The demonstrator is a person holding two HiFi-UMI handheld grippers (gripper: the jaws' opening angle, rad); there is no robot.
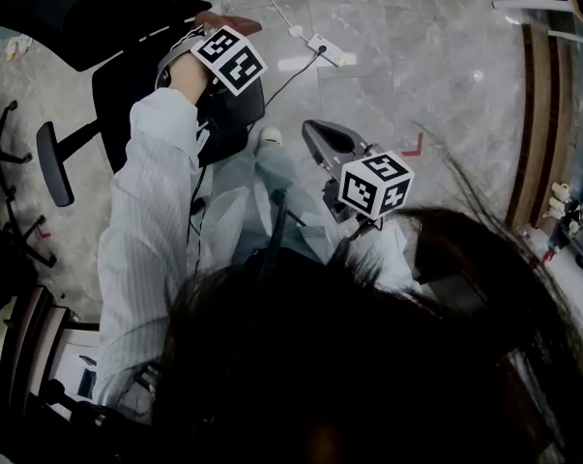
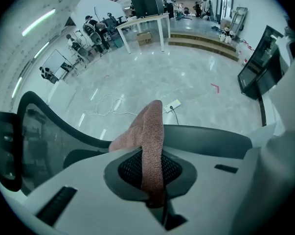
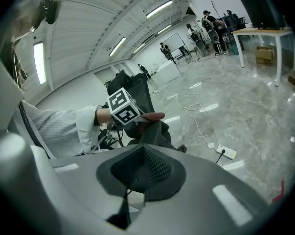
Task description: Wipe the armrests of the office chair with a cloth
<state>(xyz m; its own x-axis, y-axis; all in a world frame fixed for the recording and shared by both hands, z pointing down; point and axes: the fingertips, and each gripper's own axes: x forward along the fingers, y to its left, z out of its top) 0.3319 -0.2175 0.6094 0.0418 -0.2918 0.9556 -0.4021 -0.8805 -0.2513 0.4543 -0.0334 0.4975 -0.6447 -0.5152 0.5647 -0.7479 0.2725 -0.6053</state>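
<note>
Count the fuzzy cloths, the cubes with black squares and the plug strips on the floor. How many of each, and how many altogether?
pink fuzzy cloth: 1
white cubes with black square markers: 2
white plastic power strip: 1
Total: 4

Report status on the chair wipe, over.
Status: left hand-held gripper shut on cloth. Right hand-held gripper shut, empty, held clear. Cloth lying over office chair armrest. Power strip on floor beyond, not obstructing.
</note>
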